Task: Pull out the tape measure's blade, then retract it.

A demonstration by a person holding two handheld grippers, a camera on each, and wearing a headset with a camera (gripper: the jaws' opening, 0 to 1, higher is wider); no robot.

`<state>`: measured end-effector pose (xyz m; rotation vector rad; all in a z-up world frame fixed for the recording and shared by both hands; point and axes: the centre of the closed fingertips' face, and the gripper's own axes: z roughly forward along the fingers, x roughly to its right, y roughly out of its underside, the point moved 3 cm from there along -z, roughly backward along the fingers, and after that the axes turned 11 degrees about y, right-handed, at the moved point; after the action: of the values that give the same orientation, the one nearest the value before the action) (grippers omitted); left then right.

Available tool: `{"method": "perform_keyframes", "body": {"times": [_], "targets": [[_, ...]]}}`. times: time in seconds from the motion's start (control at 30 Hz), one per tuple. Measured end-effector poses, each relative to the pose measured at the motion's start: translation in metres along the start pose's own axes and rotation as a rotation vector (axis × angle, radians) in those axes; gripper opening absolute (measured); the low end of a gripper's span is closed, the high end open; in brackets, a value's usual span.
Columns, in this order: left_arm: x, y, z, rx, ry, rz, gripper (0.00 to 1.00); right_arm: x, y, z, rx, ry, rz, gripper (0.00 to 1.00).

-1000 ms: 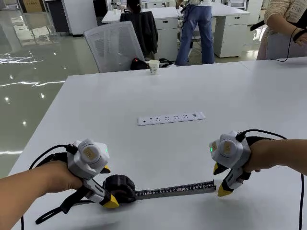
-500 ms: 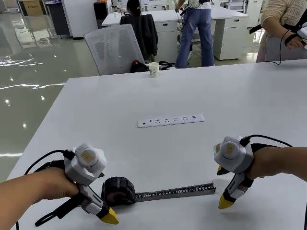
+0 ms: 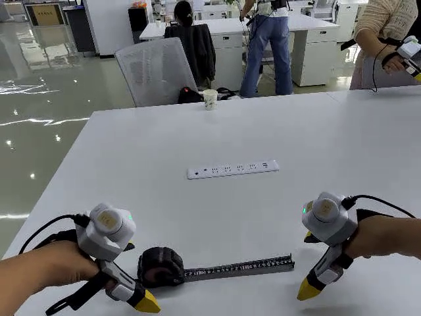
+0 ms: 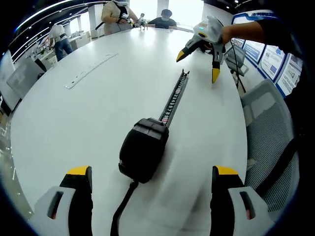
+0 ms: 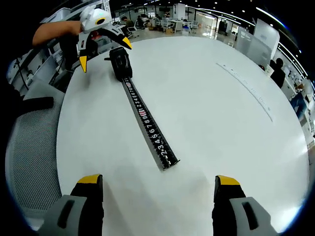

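Observation:
The black tape measure case (image 3: 160, 266) lies on the white table (image 3: 217, 131) near the front edge. Its blade (image 3: 238, 268) is pulled out to the right and lies flat, its hook end free. My left gripper (image 3: 138, 275) is open just left of the case and touches nothing. In the left gripper view the case (image 4: 143, 149) sits between and ahead of the jaws of the left gripper (image 4: 151, 172), with the blade (image 4: 173, 98) running away. My right gripper (image 3: 308, 262) is open, a short way right of the blade tip. The right gripper view shows the blade (image 5: 145, 120) ending ahead of the right gripper (image 5: 158, 180).
A white power strip (image 3: 232, 169) lies mid-table. A paper cup (image 3: 210, 99) stands at the far edge, with a mesh chair (image 3: 158, 66) behind it. People stand and sit at desks beyond, and one person (image 3: 385, 39) is at the table's far right.
Both grippers have drawn back: the left off the case toward the lower left, the right away from the blade tip. The blade stays out on the table.

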<state>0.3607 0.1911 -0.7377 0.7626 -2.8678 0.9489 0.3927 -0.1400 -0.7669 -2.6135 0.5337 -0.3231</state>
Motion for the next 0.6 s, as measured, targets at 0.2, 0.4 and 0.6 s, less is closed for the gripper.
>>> {"method": "perform_keyframes", "body": {"times": [0.2, 0.4, 0.6], "targets": [[-0.009, 0.004, -0.008, 0.077, -0.058, -0.109, 0.99, 0.004, 0.005, -0.006, 0.038, 0.037, 0.070, 0.99], [-0.007, 0.016, -0.011, 0.096, -0.084, -0.137, 0.99, 0.008, 0.015, -0.012, 0.073, 0.071, 0.133, 0.99], [-0.007, 0.021, -0.015, 0.197, -0.105, -0.204, 0.99, 0.010, 0.017, -0.021, 0.168, 0.107, 0.199, 0.99]]}}
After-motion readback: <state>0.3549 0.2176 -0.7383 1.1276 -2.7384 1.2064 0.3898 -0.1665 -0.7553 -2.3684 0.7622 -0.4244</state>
